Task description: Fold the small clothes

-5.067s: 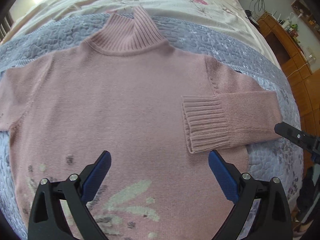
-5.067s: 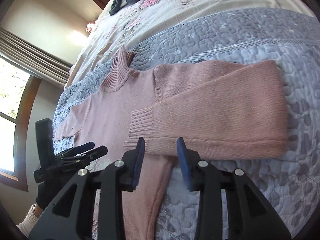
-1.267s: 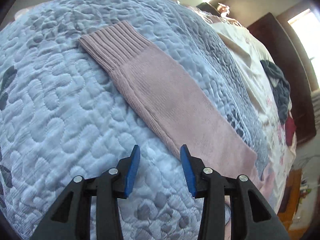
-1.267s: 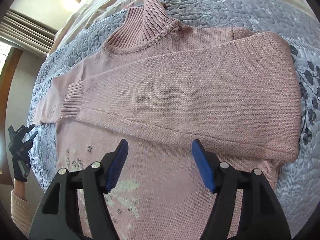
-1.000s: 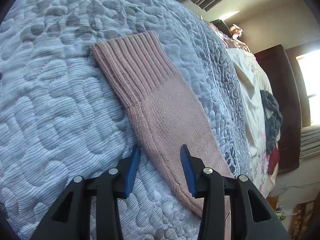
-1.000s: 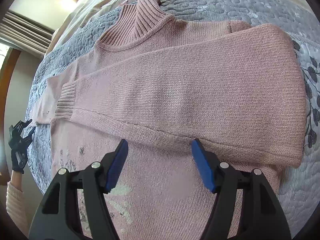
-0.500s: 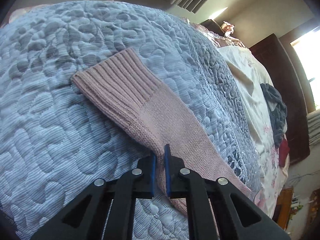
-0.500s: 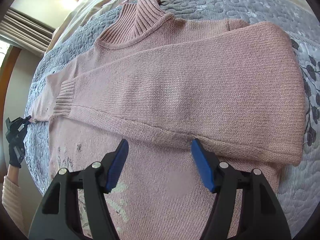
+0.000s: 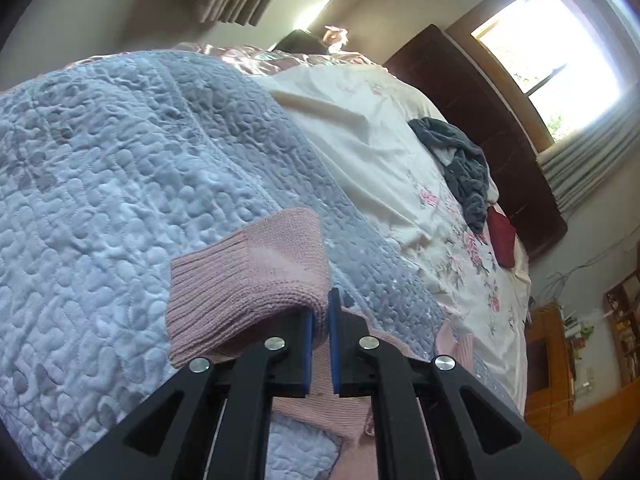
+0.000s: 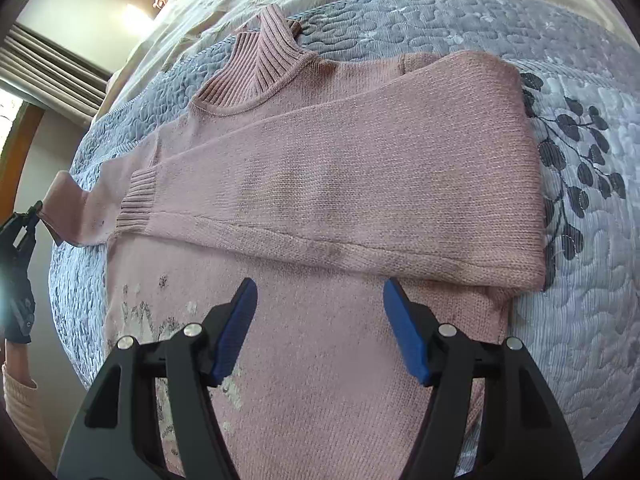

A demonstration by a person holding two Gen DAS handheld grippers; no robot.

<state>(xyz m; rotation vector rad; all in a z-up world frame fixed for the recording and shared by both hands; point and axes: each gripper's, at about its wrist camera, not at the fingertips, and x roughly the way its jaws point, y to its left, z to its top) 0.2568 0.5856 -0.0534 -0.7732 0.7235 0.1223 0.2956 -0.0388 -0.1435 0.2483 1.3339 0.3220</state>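
A pink knit turtleneck sweater [image 10: 340, 184] lies flat on the quilt, one sleeve folded across its chest with the ribbed cuff [image 10: 136, 204] at the left. The other sleeve [image 9: 248, 280] is lifted off the quilt, its ribbed cuff drooping over the left jaw. My left gripper [image 9: 319, 320] is shut on that sleeve's edge. In the right wrist view the same gripper [image 10: 24, 220] shows at the far left holding the raised sleeve [image 10: 72, 208]. My right gripper [image 10: 320, 320] hovers open above the sweater's lower body, touching nothing.
A grey-blue quilted bedspread [image 9: 120, 168] covers the bed, with a cream floral sheet [image 9: 380, 152] beyond. A dark grey garment [image 9: 464, 168] and a red one [image 9: 500, 236] lie near the dark headboard [image 9: 480, 120]. Wooden furniture [image 9: 560, 360] stands at the right.
My left gripper has lifted the pinched sleeve off the quilt and tilted upward, so the cuff now hangs folded over. The right gripper stayed open above the sweater body.
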